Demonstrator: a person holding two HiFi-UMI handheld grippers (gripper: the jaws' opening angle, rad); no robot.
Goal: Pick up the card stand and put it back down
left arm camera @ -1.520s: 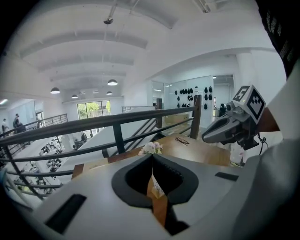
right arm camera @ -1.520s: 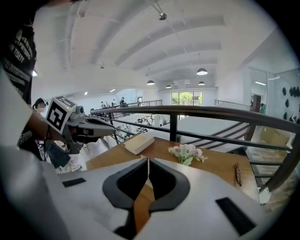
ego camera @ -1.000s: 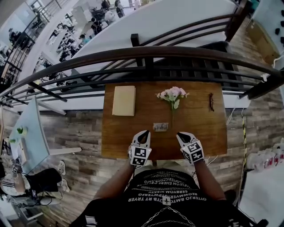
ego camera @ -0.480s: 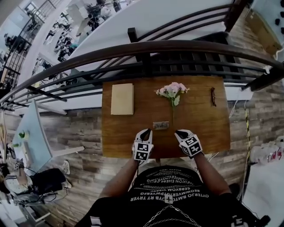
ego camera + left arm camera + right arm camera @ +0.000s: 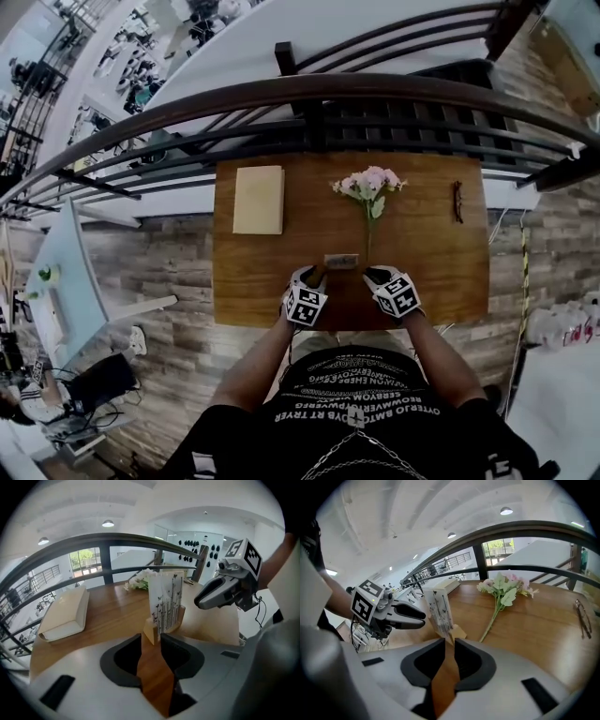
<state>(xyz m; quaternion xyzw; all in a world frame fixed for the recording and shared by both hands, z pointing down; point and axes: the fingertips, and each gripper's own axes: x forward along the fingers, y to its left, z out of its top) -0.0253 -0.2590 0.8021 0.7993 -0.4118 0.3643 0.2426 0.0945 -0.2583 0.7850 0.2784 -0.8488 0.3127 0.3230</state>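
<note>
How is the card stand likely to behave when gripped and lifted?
The card stand probably tips easily: a tall upright card in a small wooden base. It looks light. The card seems thin, so it likely bends if squeezed; the base looks the safer grip.

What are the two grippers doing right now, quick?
Left gripper: open, jaws have just been opening, nothing between them; card stand just ahead.
Right gripper: slightly open, has just been opening, holding nothing.

My card (image 5: 165, 597) is white with black stems and butterflies; table (image 5: 422, 253) brown wood, book (image 5: 259, 200) cream, flowers (image 5: 370, 181) pink.
</note>
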